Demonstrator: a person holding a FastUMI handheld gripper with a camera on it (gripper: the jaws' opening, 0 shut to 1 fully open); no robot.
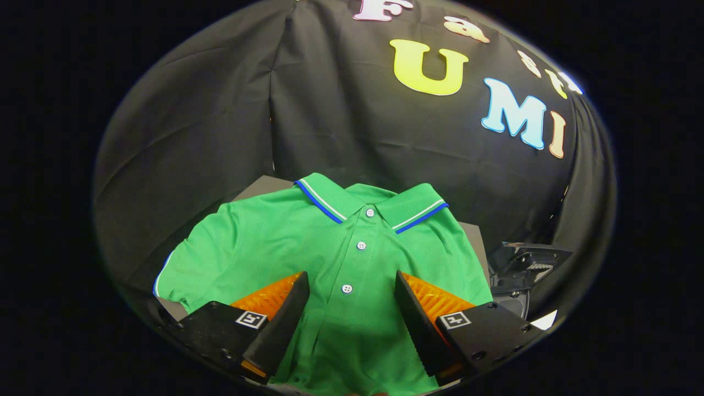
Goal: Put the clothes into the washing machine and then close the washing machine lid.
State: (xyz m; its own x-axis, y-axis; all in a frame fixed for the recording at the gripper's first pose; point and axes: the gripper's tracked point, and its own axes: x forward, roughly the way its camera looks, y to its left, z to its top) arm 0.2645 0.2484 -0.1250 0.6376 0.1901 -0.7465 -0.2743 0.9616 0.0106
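Observation:
A green polo shirt (330,247) with a blue-and-white trimmed collar and white buttons lies flat on a grey surface (258,187), collar toward the booth wall. My gripper (350,283) hovers over the shirt's button placket with its fingers spread wide; the lowest visible button sits between the fingertips. Nothing is held between the fingers. To the right, beyond the shirt's edge, part of a dark washing machine (522,269) with an opening shows.
Black cloth walls close off the back and both sides. The grey surface's edges peek out behind the collar and at the shirt's left sleeve. A small white patch (544,320) lies near the machine.

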